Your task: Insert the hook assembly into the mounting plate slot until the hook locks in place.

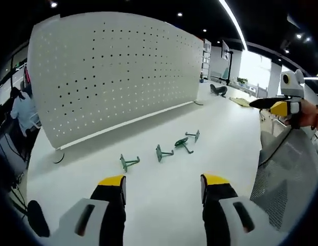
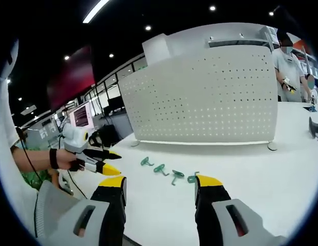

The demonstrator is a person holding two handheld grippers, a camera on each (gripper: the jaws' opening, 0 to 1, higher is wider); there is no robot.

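Grippers: left gripper [image 1: 163,188] and right gripper [image 2: 160,188], black with yellow tips, jaws apart, holding nothing.
Hooks: four small green metal hooks [image 1: 160,151] lie loose in a row on the white tabletop [image 1: 148,205], between grippers and board.
Board: tall white perforated pegboard panel [image 1: 118,72] stands upright beyond the hooks.
Risk: a thin hook may twist or slip when pinched, then miss its hole.
Room: dark ceiling, spot lights, a person [image 2: 288,72] behind the board.
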